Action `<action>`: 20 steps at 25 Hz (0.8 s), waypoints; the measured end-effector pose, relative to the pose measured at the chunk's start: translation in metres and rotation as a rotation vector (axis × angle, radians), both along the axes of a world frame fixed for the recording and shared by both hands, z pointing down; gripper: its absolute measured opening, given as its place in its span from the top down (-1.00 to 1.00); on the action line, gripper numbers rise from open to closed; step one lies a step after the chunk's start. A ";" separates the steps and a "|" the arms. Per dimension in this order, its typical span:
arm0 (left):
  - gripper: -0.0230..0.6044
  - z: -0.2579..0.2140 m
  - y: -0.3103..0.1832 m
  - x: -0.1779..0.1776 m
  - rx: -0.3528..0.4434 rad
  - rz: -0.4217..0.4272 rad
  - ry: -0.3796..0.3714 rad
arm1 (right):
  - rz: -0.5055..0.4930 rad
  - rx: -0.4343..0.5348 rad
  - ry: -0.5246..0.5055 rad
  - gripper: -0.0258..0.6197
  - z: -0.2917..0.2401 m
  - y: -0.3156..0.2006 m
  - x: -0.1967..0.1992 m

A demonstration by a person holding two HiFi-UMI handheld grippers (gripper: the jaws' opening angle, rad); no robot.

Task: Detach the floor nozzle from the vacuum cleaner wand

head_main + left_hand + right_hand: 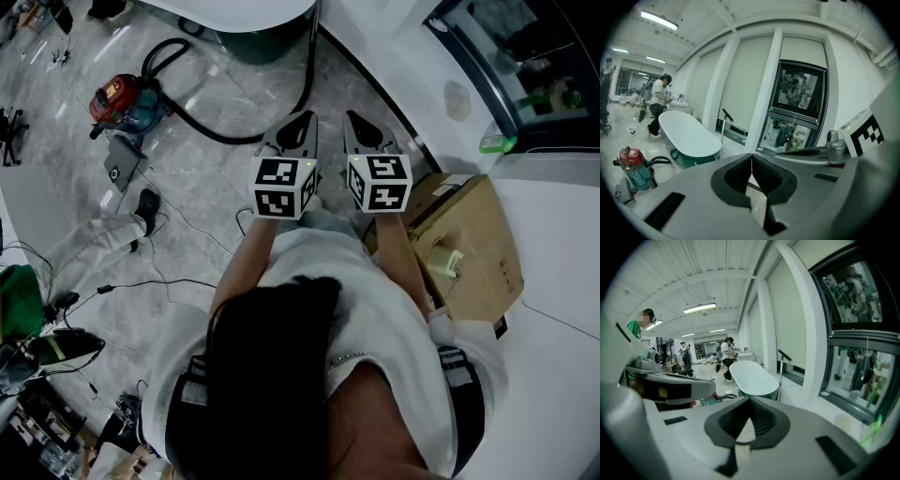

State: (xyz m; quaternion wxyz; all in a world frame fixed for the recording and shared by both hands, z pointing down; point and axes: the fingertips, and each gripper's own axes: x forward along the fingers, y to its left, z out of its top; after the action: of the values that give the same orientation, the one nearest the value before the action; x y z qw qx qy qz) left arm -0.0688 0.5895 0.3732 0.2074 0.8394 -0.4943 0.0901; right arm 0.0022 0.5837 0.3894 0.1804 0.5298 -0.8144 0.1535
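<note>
Both hand-held grey grippers, the left gripper (751,159) and the right gripper (749,404), have their jaws together on nothing, so the detaching looks unstarted. Well ahead of the jaws, a thin pole with a black head (780,373), likely the wand and nozzle, leans beside a white bathtub (752,378). The red-and-teal canister vacuum cleaner (122,101) sits on the floor ahead-left, and next the jaws must open and reach that pole's joint.

The floor (234,94) was glossy pale grey stone tile, with thin black cables (159,283) trailing over it. A white freestanding bathtub (689,136) stood near the white wall (740,84), a slim floor-standing tap (724,123) just beside its far end. A dark-framed window (799,91) sat between white pillars. Strip lights (658,21) glowed on the white ribbed ceiling (717,268). A brown cardboard box (473,244) lay against a white raised surface (562,244)
</note>
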 end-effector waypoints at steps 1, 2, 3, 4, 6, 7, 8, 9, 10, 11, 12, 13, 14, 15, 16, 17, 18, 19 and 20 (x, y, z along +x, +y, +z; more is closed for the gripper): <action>0.92 0.001 -0.001 -0.001 -0.001 -0.002 0.000 | -0.002 -0.002 0.002 0.87 0.000 0.000 -0.001; 0.92 0.001 -0.001 -0.001 -0.002 -0.003 0.000 | -0.004 -0.003 0.004 0.87 0.001 0.000 -0.001; 0.92 0.001 -0.002 -0.001 -0.003 -0.004 0.001 | -0.004 -0.004 0.005 0.87 0.001 0.000 -0.001; 0.92 0.002 -0.003 -0.001 -0.004 -0.005 0.001 | -0.004 -0.004 0.007 0.87 0.001 0.000 0.000; 0.92 0.002 -0.003 0.001 -0.004 -0.005 0.001 | -0.002 -0.002 0.011 0.87 0.002 0.000 0.001; 0.92 0.002 -0.002 0.002 -0.004 -0.005 0.001 | -0.001 -0.002 0.011 0.87 0.002 0.001 0.002; 0.92 0.002 -0.002 0.003 -0.003 -0.004 0.001 | 0.000 -0.002 0.011 0.87 0.003 0.001 0.003; 0.92 0.002 -0.001 0.004 -0.003 -0.004 0.000 | -0.001 -0.002 0.010 0.87 0.003 0.002 0.004; 0.92 0.002 -0.001 0.006 -0.003 -0.003 0.000 | -0.002 -0.002 0.009 0.87 0.003 0.002 0.005; 0.92 0.002 -0.001 0.007 -0.003 -0.003 0.000 | -0.002 -0.002 0.006 0.87 0.002 0.002 0.006; 0.92 0.002 -0.001 0.008 -0.004 -0.003 0.000 | -0.002 0.000 0.001 0.87 0.002 0.002 0.006; 0.92 0.003 -0.001 0.009 -0.005 -0.003 0.000 | -0.001 0.002 -0.005 0.87 0.002 0.002 0.007; 0.92 0.003 -0.002 0.011 -0.006 -0.004 0.000 | -0.002 0.005 -0.009 0.87 0.001 0.002 0.008; 0.92 0.004 -0.002 0.012 -0.007 -0.005 -0.001 | -0.005 0.007 -0.010 0.87 0.001 0.002 0.008; 0.92 0.005 -0.002 0.014 -0.008 -0.006 -0.001 | -0.009 0.010 -0.009 0.87 0.001 0.002 0.010; 0.92 0.006 -0.002 0.016 -0.010 -0.007 -0.003 | -0.011 0.013 -0.006 0.87 0.001 0.003 0.012; 0.92 0.007 -0.002 0.019 -0.011 -0.008 -0.005 | -0.010 0.015 -0.007 0.87 0.002 0.003 0.014; 0.92 0.007 -0.001 0.022 -0.012 -0.006 -0.008 | -0.005 0.016 -0.011 0.87 0.002 0.003 0.018; 0.92 0.008 -0.002 0.024 -0.012 -0.004 -0.012 | 0.006 0.016 -0.018 0.87 0.002 0.003 0.022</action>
State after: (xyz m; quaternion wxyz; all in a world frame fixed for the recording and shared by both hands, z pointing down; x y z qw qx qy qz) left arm -0.0445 0.5879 0.3809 0.2099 0.8365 -0.4967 0.0977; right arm 0.0239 0.5862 0.3919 0.1684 0.5321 -0.8157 0.1521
